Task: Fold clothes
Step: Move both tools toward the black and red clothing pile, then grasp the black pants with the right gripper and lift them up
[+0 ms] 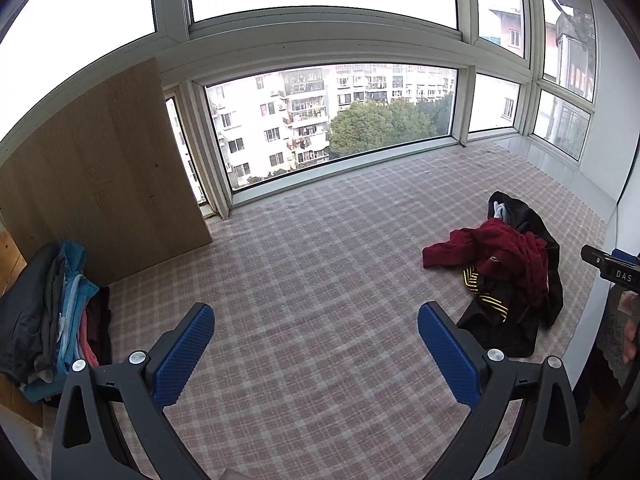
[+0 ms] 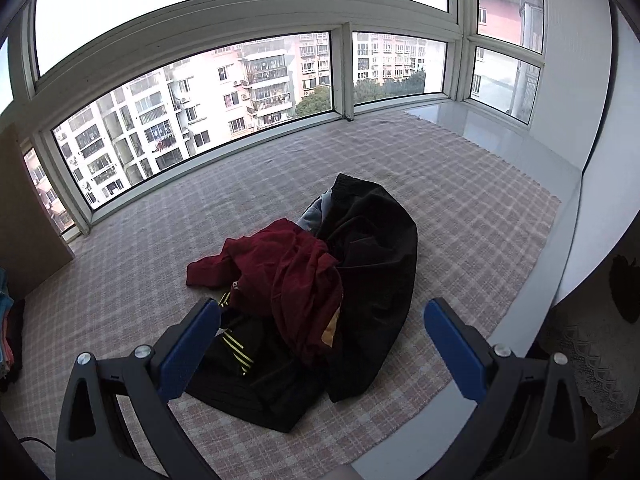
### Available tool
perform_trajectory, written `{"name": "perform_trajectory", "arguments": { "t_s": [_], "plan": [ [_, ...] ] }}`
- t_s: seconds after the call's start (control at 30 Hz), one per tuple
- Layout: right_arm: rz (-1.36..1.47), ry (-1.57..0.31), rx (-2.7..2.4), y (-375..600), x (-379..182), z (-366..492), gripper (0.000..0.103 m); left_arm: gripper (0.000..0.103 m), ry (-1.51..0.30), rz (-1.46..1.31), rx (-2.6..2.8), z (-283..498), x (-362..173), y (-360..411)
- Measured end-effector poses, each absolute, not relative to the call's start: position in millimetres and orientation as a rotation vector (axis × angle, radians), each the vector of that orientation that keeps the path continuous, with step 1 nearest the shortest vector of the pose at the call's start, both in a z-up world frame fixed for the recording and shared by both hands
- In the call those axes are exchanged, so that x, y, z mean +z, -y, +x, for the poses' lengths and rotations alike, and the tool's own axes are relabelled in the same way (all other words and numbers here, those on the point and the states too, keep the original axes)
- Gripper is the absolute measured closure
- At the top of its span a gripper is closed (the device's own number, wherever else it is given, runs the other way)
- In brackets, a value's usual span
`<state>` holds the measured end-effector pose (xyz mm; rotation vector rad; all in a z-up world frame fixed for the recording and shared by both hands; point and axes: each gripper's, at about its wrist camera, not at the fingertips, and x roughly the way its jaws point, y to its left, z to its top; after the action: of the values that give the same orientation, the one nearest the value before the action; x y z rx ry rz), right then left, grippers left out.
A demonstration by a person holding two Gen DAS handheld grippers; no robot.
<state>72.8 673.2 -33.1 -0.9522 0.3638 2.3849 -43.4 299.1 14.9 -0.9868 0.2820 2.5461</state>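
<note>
Right gripper: jaws spread wide, nothing held, hovering just above the near edge of the unfolded pile. Left gripper: also wide open & empty, over bare checked cloth, well left of the pile.

Taking the pile as landmark: it sits on the checked cloth toward the right end of the window bay. On top & toward the left side, a dark red garment; under it at the near-left, a black piece w/ yellow stripes; the right side & back is a big black garment, w/ a bit of pale grey fabric poking out at the far edge. Far left of the pile, against a wooden panel, is a folded stack of clothes.

Step, by my read: btwn items, picking the next piece. Nothing gripped yet.

Next prob calls for: right gripper drops onto the red garment (topmost, so least tangle), pinches one layer only, lifts it clear & drags it left onto bare cloth. Left then takes another edge to spread it flat before folding.
</note>
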Motion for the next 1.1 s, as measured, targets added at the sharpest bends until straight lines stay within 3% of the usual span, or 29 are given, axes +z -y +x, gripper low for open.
{"name": "perform_trajectory", "arguments": {
  "t_s": [0.17, 0.33, 0.83, 0.87, 0.9, 0.93, 1.0, 1.1],
  "plan": [
    [-1.022, -0.271, 2.317, -759.5, -53.6, 28.7, 0.000, 0.001, -0.249, -1.012, 2.573, -56.1, 19.9, -330.0],
    [-1.188, -0.375, 2.290, -823.4, -90.4, -26.7, 0.000, 0.001, -0.266, -1.049, 2.598, -66.0, 16.2, -347.0],
    [-1.540, -0.283, 2.249, -887.6, -163.3, -166.6, 0.001, 0.001, -0.228, -1.296, 2.576, -116.9, -28.4, -349.0],
    [-1.585, -0.273, 2.257, -883.5, -167.1, -168.8, 0.012, 0.001, -0.226, -1.304, 2.576, -118.8, -30.8, -348.8],
    [-1.635, -0.265, 2.262, -879.3, -170.9, -170.6, 0.049, 0.001, -0.226, -1.311, 2.576, -120.6, -33.1, -348.8],
    [-1.692, -0.291, 2.271, -875.4, -174.7, -171.3, 0.069, 0.001, -0.230, -1.318, 2.576, -122.2, -35.1, -349.2],
    [-1.691, -0.270, 2.289, -867.2, -171.5, -168.1, 0.086, 0.001, -0.248, -1.325, 2.574, -123.7, -39.2, -351.0],
    [-1.647, -0.248, 2.315, -859.0, -154.3, -159.7, 0.094, 0.001, -0.261, -1.341, 2.561, -123.2, -45.4, -352.9]
  ]
}}
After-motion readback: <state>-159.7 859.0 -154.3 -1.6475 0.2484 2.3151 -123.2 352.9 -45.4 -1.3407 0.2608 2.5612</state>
